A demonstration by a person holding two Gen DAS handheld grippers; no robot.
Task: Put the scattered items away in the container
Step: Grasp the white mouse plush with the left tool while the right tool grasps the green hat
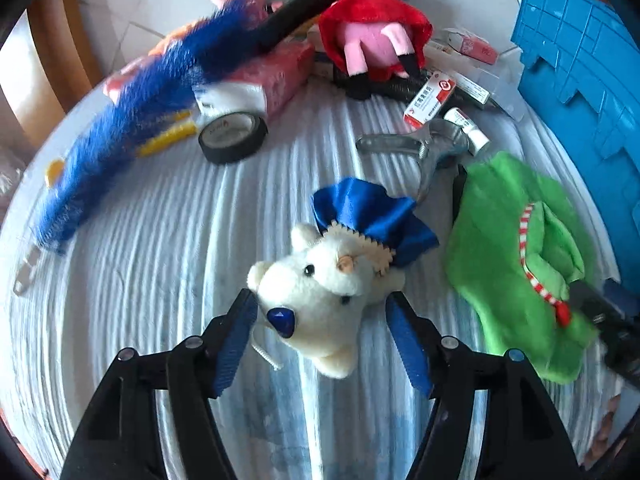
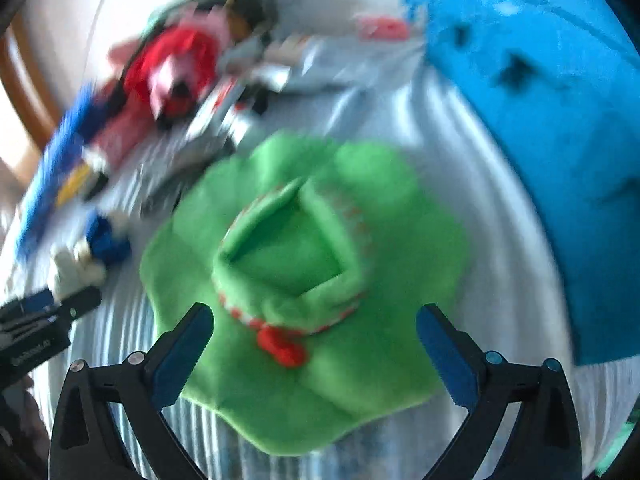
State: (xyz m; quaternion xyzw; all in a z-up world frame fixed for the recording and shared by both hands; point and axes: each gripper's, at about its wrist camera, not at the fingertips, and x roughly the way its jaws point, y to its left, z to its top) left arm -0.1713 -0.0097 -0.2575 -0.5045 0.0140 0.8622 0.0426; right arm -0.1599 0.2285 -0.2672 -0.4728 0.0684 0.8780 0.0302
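A white plush animal (image 1: 320,288) with a blue satin bow lies on the striped cloth between the fingertips of my left gripper (image 1: 322,298). The jaws stand apart, with small gaps along both blue pads, so the gripper is open. To its right lies a green plush piece (image 1: 508,252) with red-and-white striped trim. My right gripper (image 2: 316,320) hangs wide open over this green plush (image 2: 304,280), touching nothing; that view is blurred. The blue plastic basket (image 1: 580,60) stands at the right edge, also blurred in the right wrist view (image 2: 540,120).
At the back lie a blue fuzzy duster (image 1: 140,112), a black tape roll (image 1: 232,136), a pig plush in a red dress (image 1: 372,40), a metal wrench (image 1: 420,144), medicine boxes (image 1: 430,98) and a pink pack (image 1: 280,68). A wooden chair (image 1: 52,60) stands left.
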